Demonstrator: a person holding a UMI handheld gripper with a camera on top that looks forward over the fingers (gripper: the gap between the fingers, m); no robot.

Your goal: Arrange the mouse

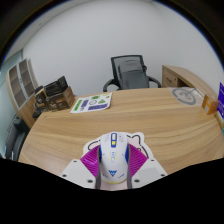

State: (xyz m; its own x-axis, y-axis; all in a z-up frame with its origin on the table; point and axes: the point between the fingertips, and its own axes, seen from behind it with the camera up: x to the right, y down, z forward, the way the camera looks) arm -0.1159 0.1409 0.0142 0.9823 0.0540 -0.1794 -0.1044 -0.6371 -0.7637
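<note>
In the gripper view, the hand-held gripper (113, 175) sits at the bottom centre of the frame with a mouse (113, 156) between its two fingers; the magenta pads (93, 163) lie close against the mouse's flanks on both sides with no gap showing, so I judge it clenched on the mouse rather than merely standing about it. The mouse is low in the frame, just above the near part of the wooden bench (60, 135), and whether it rests on the surface or is lifted slightly cannot be told. It looks white with a blue stripe or wheel down its middle and a blue mark toward its near end, its body rounded and pointing away along the fingers. As for progress, the grasp seems made, while the placing is yet to come; no target spot is evident. Beyond the fingers, in the upper middle, lies a flat printed sheet (93, 102), and behind the bench stands a black office chair (131, 72). At the upper left is a shelf unit (24, 82) with dark items beside it.
</note>
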